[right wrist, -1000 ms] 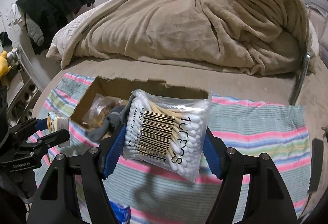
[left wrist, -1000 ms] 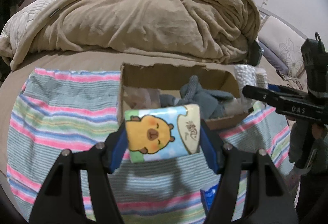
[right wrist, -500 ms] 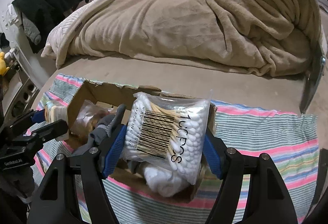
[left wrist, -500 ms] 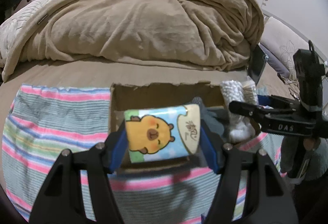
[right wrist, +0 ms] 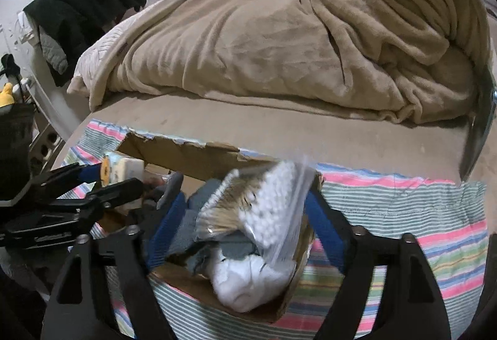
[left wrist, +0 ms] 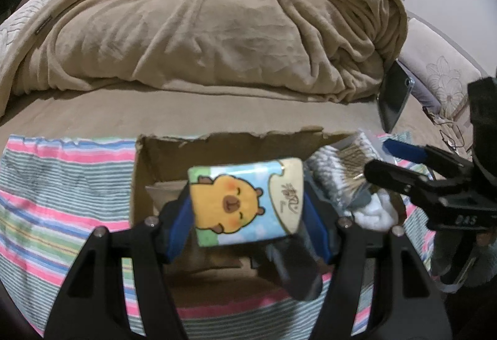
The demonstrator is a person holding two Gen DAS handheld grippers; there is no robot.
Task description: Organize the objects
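The cardboard box [left wrist: 146, 172] is lying on the striped cloth [left wrist: 62, 190] at the near edge of the bed, and it serves as the reference for everything below.

Left gripper [left wrist: 247, 209]: it is clamping the tissue pack [left wrist: 245, 203], the one printed with a cartoon animal, by its two short ends. The pack's long axis is running crosswise between the fingers, roughly parallel to the box's torn far wall. The pack is hanging over the box's left half, above the opening and not yet resting on the contents. Judged from this, the coming move is a straight lowering into the box, with no sideways travel needed.

Right gripper [right wrist: 248, 215]: its jaws are standing spread wide. The cotton swab bag [right wrist: 264, 206] is lying tilted between them, blurred, over the right end of the box on top of grey cloth [right wrist: 202, 200] and a white bundle [right wrist: 248, 284]. Whether the pads are touching the bag cannot be told; it appears to be let go.

The right gripper is pointing down and inward over the box's right end; the left gripper is approaching from the box's near side, held level. Each is nearer its own end, and they are standing apart over the box.

A beige blanket [left wrist: 217, 29] is heaped beyond the box.
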